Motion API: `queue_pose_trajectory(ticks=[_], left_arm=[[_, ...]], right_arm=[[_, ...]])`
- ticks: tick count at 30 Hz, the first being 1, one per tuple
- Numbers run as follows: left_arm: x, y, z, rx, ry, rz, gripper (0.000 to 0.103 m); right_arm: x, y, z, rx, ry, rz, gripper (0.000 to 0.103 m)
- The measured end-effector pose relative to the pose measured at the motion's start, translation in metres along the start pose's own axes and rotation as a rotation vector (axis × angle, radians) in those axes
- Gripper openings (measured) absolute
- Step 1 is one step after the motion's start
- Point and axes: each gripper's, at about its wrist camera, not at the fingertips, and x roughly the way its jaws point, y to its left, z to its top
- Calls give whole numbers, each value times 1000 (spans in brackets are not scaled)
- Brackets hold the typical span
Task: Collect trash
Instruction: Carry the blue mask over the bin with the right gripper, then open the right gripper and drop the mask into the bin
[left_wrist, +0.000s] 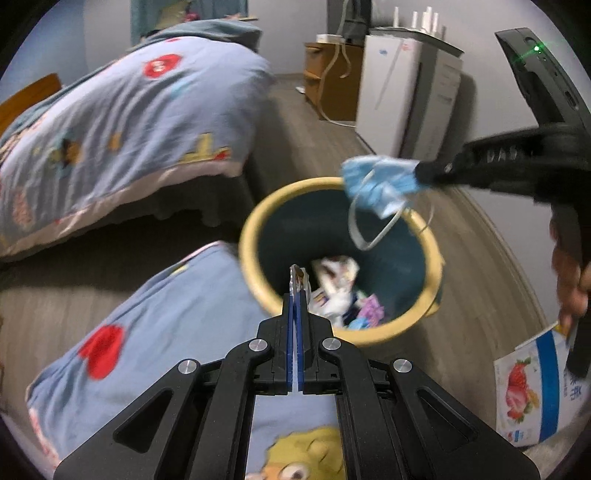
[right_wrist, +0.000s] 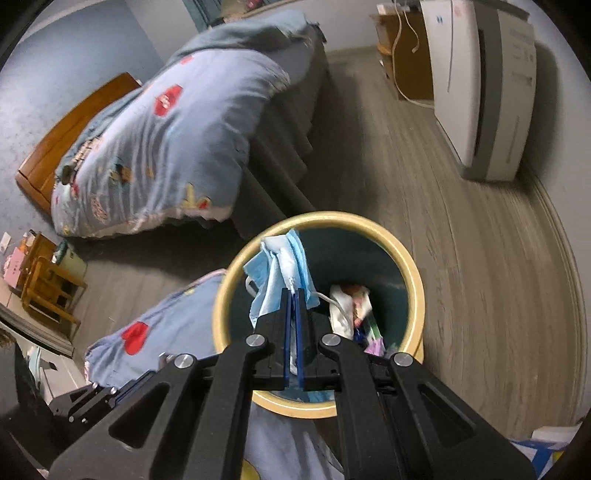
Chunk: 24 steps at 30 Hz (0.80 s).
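Observation:
A round bin with a yellow rim (left_wrist: 255, 218) and dark inside stands on the floor, with several wrappers (left_wrist: 340, 291) at its bottom. My left gripper (left_wrist: 295, 295) is shut on a small thin wrapper (left_wrist: 297, 276) and hangs over the bin's near edge. My right gripper (left_wrist: 424, 173) comes in from the right, shut on a crumpled blue face mask (left_wrist: 380, 181) above the bin's far rim, its ear loops dangling. In the right wrist view the right gripper (right_wrist: 294, 293) pinches the mask (right_wrist: 280, 266) over the bin's (right_wrist: 413, 280) left side.
A blue cartoon quilt (left_wrist: 177, 332) lies on the floor against the bin. A bed (left_wrist: 110, 122) with the same bedding is behind it. A white appliance (left_wrist: 402, 99) and a wooden cabinet (left_wrist: 328, 81) stand by the wall. A strawberry-print box (left_wrist: 532, 391) lies at right.

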Motion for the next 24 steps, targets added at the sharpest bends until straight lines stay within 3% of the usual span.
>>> queue_pose_trajectory(ticks=[7, 8, 10, 12, 18, 20, 24], left_arm=[[36, -20, 24, 43, 0, -23, 3], [39, -20, 25, 41, 1, -21, 6], [41, -19, 27, 33, 1, -13, 19], [39, -14, 27, 18, -6, -7, 44], [15, 6, 14, -30, -30, 13, 67], [3, 13, 8, -42, -37, 34, 77], [-25, 28, -7, -80, -53, 54, 86]], right_arm=[[10, -10, -1, 53, 15, 7, 6], [11, -11, -1, 56, 17, 6, 9], [12, -11, -1, 59, 15, 2, 26], [13, -12, -1, 65, 13, 1, 30], [11, -5, -1, 62, 4, 4, 48], [8, 2, 0, 45, -2, 1, 58], [0, 18, -1, 10, -28, -2, 83]])
